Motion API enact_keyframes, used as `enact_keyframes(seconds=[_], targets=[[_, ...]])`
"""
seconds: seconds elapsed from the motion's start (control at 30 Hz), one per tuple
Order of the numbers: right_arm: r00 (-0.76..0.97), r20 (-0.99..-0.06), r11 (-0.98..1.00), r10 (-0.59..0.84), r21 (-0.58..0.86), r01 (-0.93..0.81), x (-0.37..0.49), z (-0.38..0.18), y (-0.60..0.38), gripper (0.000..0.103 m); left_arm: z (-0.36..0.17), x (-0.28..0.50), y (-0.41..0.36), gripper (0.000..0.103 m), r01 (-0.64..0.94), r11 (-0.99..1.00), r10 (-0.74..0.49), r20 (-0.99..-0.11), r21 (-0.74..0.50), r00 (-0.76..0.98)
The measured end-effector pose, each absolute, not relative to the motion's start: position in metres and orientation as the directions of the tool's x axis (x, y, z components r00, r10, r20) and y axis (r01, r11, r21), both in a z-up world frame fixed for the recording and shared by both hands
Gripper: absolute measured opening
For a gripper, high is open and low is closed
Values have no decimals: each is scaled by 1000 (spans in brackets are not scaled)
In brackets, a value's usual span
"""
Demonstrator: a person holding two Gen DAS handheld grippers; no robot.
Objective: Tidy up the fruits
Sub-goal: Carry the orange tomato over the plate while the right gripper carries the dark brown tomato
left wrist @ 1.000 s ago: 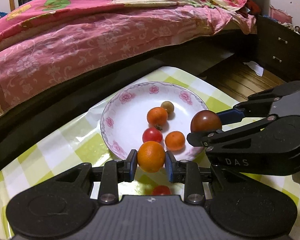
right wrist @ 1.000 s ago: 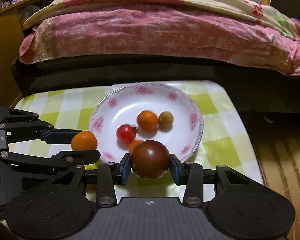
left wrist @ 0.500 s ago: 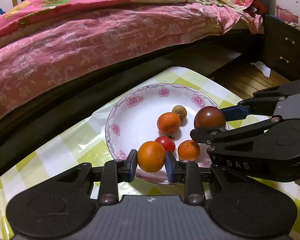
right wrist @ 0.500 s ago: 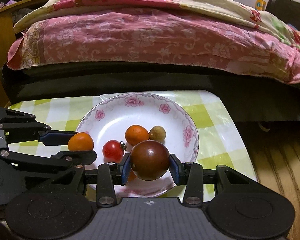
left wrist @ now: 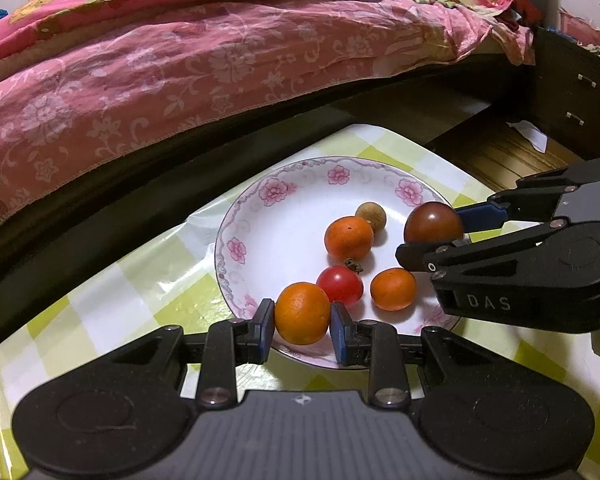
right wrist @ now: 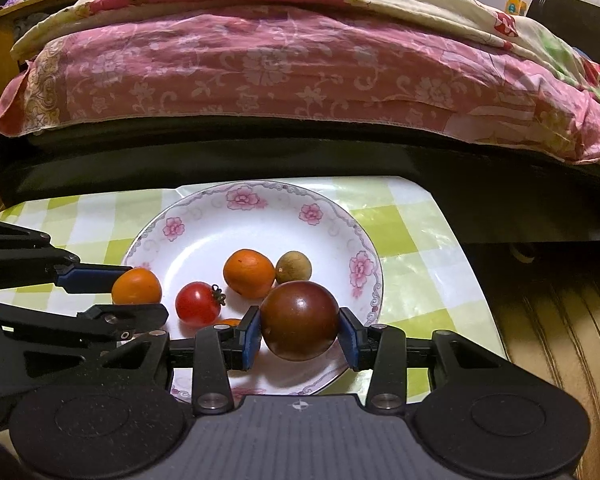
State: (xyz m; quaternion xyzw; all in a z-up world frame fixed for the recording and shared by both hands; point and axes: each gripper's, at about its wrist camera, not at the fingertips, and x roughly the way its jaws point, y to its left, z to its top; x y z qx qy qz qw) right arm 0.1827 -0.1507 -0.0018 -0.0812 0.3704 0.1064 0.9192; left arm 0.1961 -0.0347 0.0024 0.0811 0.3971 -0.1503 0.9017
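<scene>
A white plate with pink flowers point(left wrist: 260, 216) point(right wrist: 204, 236) sits on the checked tablecloth. In it lie an orange point(left wrist: 349, 238) point(right wrist: 249, 273), a red tomato point(left wrist: 340, 285) point(right wrist: 198, 304), a small orange point(left wrist: 393, 289) and a brown longan point(left wrist: 371, 216) point(right wrist: 294, 267). My left gripper point(left wrist: 302, 319) is shut on an orange point(left wrist: 302, 313) over the plate's near rim; it also shows in the right wrist view point(right wrist: 136, 286). My right gripper point(right wrist: 299, 327) is shut on a dark brown tomato point(right wrist: 299, 320) point(left wrist: 434, 222) above the plate's right side.
A bed with a pink floral quilt point(left wrist: 180, 60) point(right wrist: 280, 64) runs close behind the table. The table's green-and-white cloth point(left wrist: 112, 296) point(right wrist: 412, 240) ends at the right, with wooden floor point(right wrist: 560, 320) and a dark drawer cabinet point(left wrist: 572, 92) beyond.
Both grippers have moved forward over the plate with their fruit still held. The plate now sits closer and larger in both views.
</scene>
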Motion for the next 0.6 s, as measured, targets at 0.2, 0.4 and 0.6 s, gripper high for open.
enact_keyframes(seconds=[0.2, 0.4, 0.6], targets=[[700, -699, 969, 145, -41, -242, 184, -3, -154, 38, 2, 197, -35, 37, 329, 944, -204, -740, 25, 641], [703, -694, 970, 154, -29, -241, 184, -3, -154, 38, 3, 197, -34, 38, 325, 945, -204, -739, 21, 641], [707, -690, 971, 155, -23, -236, 183, -3, -155, 41, 2, 198, -34, 39, 325, 945, -204, -740, 22, 641]])
